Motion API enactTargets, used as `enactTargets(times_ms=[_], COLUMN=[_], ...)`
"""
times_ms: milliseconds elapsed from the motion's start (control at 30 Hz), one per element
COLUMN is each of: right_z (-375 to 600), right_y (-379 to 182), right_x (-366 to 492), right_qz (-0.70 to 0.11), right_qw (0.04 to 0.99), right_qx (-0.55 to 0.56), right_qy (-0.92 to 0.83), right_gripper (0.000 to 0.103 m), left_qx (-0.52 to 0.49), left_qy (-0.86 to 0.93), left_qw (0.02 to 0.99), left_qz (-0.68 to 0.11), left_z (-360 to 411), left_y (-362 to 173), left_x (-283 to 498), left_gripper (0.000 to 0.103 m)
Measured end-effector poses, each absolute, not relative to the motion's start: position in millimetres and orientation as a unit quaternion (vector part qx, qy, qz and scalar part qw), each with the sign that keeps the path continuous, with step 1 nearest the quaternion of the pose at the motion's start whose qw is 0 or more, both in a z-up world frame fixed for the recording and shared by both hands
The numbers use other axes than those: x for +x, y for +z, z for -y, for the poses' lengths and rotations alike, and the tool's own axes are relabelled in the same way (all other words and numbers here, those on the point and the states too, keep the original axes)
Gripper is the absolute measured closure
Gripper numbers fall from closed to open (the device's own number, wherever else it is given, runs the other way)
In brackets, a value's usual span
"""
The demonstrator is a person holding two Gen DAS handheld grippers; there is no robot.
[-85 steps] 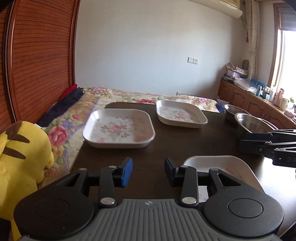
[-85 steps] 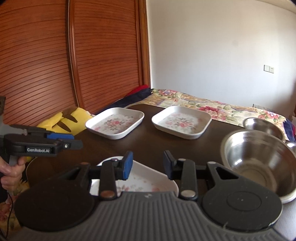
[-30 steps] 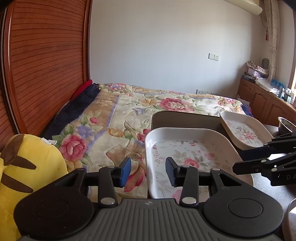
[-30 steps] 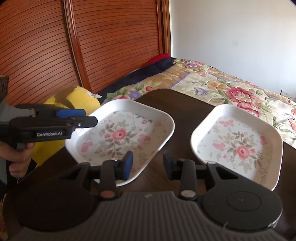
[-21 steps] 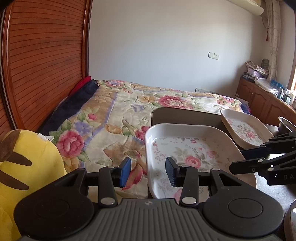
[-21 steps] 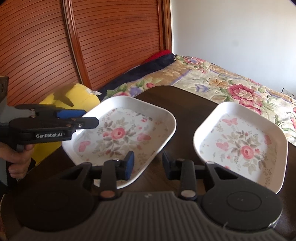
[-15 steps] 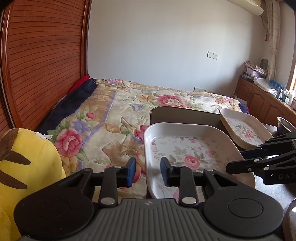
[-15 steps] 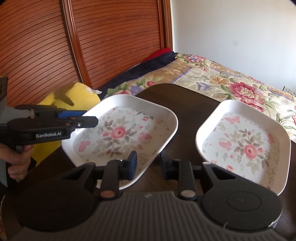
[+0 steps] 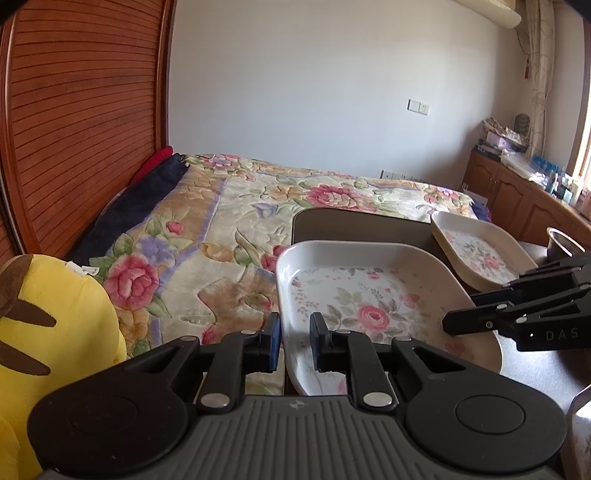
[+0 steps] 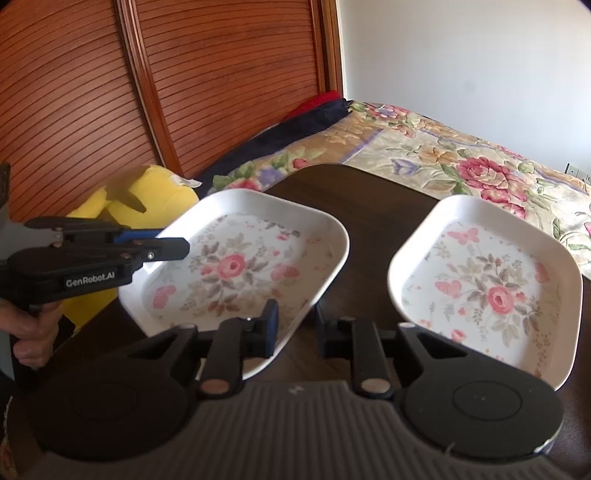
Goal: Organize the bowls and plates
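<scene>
Bedroom interior: plain white wall [image 9: 332, 92] with a light switch [image 9: 418, 107], reddish-brown louvred wooden panels [image 9: 81, 110] along the left side, air-conditioning unit [image 9: 487, 9] high at the upper right. Bed with a floral quilt [image 9: 240, 221], red and dark navy fabric [image 9: 147, 195] along its panel side, a yellow plush toy [image 9: 55, 321] beside the dark wooden tabletop [image 10: 369, 206]. Low wooden cabinets [image 9: 517, 206] under a daylit window with a patterned curtain [image 9: 541, 74], their top cluttered with small items.

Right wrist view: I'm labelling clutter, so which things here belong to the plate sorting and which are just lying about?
Job:
near floral plate, rim between both grippers' fingers
second floral plate
left gripper
right gripper

Lying about:
yellow plush toy
floral bedspread
dark folded cloth
</scene>
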State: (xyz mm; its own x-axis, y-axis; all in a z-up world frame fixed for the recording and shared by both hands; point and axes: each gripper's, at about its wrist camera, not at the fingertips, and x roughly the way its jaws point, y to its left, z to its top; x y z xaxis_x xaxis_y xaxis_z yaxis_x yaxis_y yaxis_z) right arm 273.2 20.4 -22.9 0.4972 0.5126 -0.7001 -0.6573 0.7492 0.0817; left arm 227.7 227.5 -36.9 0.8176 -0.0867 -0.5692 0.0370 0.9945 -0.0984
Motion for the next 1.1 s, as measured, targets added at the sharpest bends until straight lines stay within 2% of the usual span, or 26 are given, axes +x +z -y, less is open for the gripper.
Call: enactTargets(times_ms=[500, 1100], right_z=[-4, 65], right_y=[-12, 14], right_x=[264, 217], right_qz=[-0.346, -0.319], right_qw=[0.87, 0.888], right_qx=[-0.078, -0.053], right_qy=[0.342, 0.327], right_gripper=[0.083, 0.083], left_qx=[-0.036, -0.018], left_qy=[-0.022, -0.056], left_qw=[0.956, 0.959], left_qz=[-0.291, -0.277], left_z=[-218, -154], left_y=[-20, 8], left_x=[212, 163], left_gripper=[0.087, 0.087])
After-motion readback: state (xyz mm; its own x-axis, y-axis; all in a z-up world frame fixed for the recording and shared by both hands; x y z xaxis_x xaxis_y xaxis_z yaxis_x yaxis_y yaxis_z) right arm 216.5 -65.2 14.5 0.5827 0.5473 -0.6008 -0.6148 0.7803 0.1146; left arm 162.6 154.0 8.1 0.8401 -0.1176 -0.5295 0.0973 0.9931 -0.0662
